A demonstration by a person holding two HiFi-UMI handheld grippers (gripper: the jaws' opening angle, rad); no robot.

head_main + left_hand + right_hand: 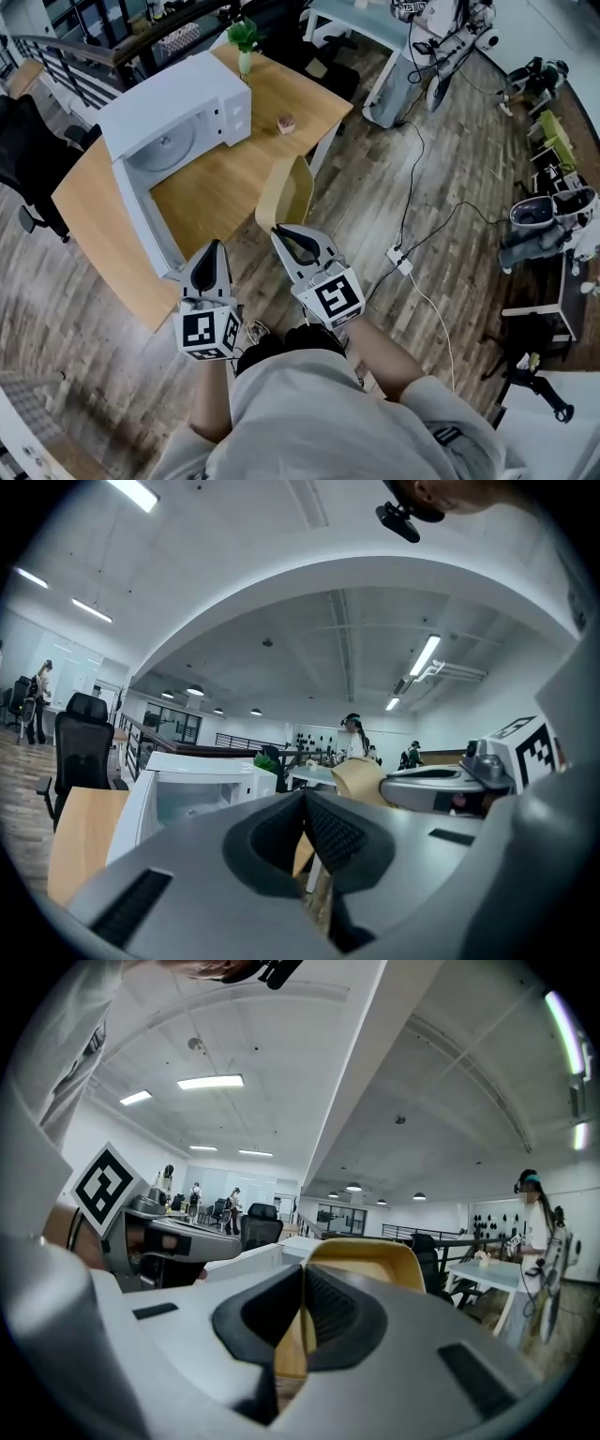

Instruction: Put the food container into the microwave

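A white microwave stands on the wooden table with its door swung open, so the round turntable inside shows. A small pinkish food container sits on the table to the right of the microwave. Both grippers hang off the table's near side, close to the person's body. My left gripper is shut and holds nothing; it points at the microwave. My right gripper is shut and empty too, just behind a yellow chair. The container does not show in either gripper view.
A green plant in a vase stands at the table's far corner. The yellow chair is between my right gripper and the table. Black office chairs stand to the left. Cables and a power strip lie on the wooden floor to the right.
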